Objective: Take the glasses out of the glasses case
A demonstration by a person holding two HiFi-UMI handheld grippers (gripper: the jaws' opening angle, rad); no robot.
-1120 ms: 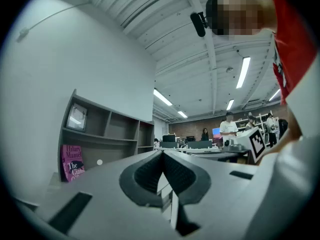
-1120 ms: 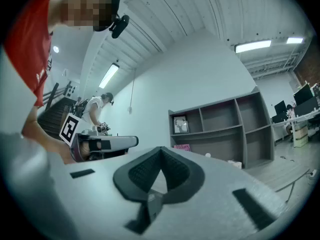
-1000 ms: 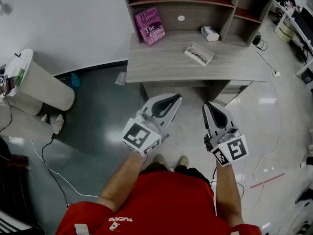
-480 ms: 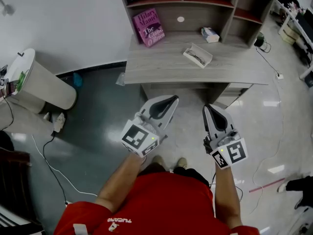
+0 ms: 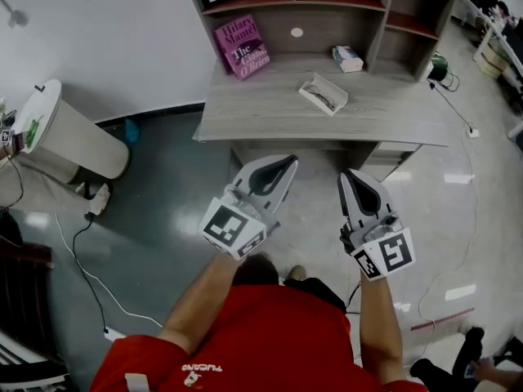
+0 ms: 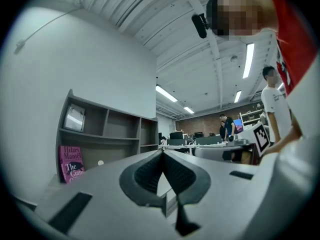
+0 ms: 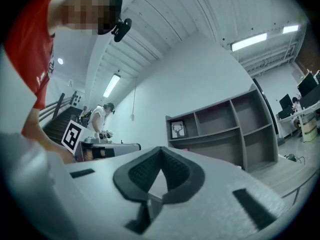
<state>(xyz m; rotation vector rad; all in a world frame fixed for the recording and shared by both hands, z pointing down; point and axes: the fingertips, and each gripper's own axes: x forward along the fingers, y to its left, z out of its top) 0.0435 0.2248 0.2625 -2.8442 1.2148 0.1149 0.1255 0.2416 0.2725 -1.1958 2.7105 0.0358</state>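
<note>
The fingers [image 6: 144, 175] of the left gripper [image 5: 278, 170] are pressed together with nothing between them, and the right gripper's [image 5: 356, 184] fingers [image 7: 175, 170] are likewise closed on nothing. Both are held out level in front of the person's red shirt, over bare floor [image 5: 172, 211], well short of the desk [image 5: 261, 117]. Beyond them, on the desk top, the glasses case [image 5: 323, 94] lies open. A thin dark shape inside it looks like the glasses [image 5: 328, 98], though it is too small here to be sure. Farther back, a pink book [image 5: 241, 46] leans against the shelf unit [image 5: 343, 6] and a small box [image 5: 347, 57] sits near it. So the task has not really begun: the case already stands open, but nothing has been touched, and what is left is the whole approach, the grasp on the glasses and the lift out. Against the frame a second earlier, the desk fills slightly more of the head view and its left corner has spread outward, which suggests the person has stepped closer. The grippers keep the same closed pose and the same place in the view. The case has not moved on the desk, and another person's legs have come in at the lower right edge.
</note>
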